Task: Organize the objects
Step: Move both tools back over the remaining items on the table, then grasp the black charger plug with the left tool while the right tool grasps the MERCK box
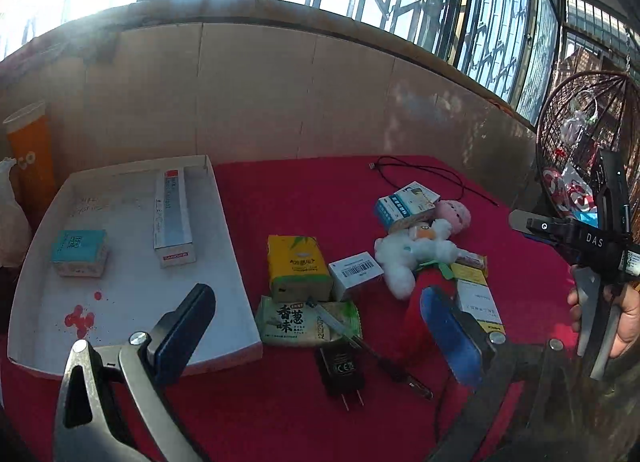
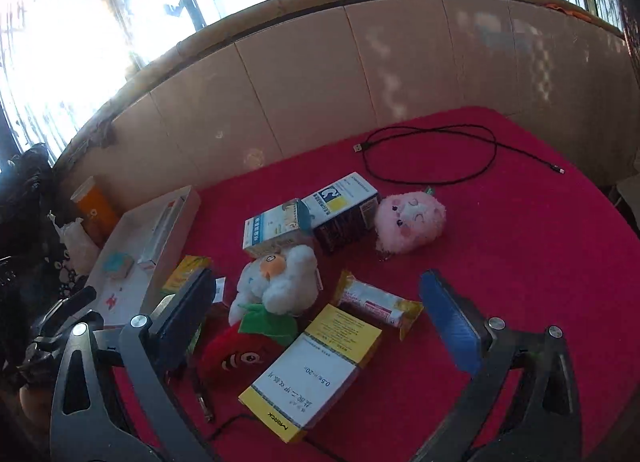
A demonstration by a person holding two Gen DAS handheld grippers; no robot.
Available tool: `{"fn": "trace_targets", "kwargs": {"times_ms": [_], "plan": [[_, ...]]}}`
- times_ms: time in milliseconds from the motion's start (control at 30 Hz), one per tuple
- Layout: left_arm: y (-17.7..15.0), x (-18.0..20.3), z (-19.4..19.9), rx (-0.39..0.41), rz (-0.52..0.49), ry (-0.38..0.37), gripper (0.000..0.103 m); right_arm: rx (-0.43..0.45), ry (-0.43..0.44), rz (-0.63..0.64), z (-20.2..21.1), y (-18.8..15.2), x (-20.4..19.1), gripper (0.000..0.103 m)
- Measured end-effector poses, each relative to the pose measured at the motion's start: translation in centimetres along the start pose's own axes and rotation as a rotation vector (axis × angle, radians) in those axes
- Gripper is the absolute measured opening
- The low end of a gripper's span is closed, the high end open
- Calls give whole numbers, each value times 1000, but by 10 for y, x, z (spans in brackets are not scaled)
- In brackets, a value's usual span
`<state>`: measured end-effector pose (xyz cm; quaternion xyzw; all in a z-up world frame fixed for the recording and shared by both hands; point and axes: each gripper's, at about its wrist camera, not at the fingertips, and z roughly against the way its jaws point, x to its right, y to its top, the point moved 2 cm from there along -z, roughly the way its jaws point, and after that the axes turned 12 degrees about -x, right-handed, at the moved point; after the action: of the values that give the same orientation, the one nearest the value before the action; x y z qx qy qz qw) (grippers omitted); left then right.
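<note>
Left wrist view: the left tongs (image 1: 316,336) gape wide and empty over a red tabletop (image 1: 292,190); a white tray (image 1: 132,302) holds two boxes, and its red marks are unreadable. Right wrist view: the right tongs (image 2: 320,316) also spread wide above a yellow-and-white medicine box (image 2: 316,366), partly covering a strawberry plush (image 2: 240,354).

my other gripper's body (image 1: 592,240) said "das". the yellow and white box (image 2: 316,370) said "merck" and "0.5". the green packet (image 1: 306,322) said "香葱味".

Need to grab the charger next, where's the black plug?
In the left wrist view, the black plug lies on the red cloth low and centre, just below the green snack pack, between the open left gripper's fingers.
</note>
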<state>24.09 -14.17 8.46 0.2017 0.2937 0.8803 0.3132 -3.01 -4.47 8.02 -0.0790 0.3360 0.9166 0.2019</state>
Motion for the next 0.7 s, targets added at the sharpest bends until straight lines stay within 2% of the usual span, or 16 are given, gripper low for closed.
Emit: {"fn": "trace_targets", "kwargs": {"times_ms": [67,200,500,600,667,700], "plan": [[-13,2,-7,-36,-5,6,103,-62,-27,40,-11,-20,1,103],[-29,10,-23,-104,-37,18,103,-98,-85,89,-22,-50,-5,103],[-31,37,-64,-219,-169,108,103,-198,-210,110,-63,-56,-24,103],[-32,39,-72,-251,-179,118,103,-193,-240,127,-67,-59,-26,102],[-34,36,-72,-254,-169,113,102,-199,-263,140,-65,-60,-22,98],[-35,34,-71,-255,-160,102,100,-201,-271,141,-63,-60,-17,90]]}}
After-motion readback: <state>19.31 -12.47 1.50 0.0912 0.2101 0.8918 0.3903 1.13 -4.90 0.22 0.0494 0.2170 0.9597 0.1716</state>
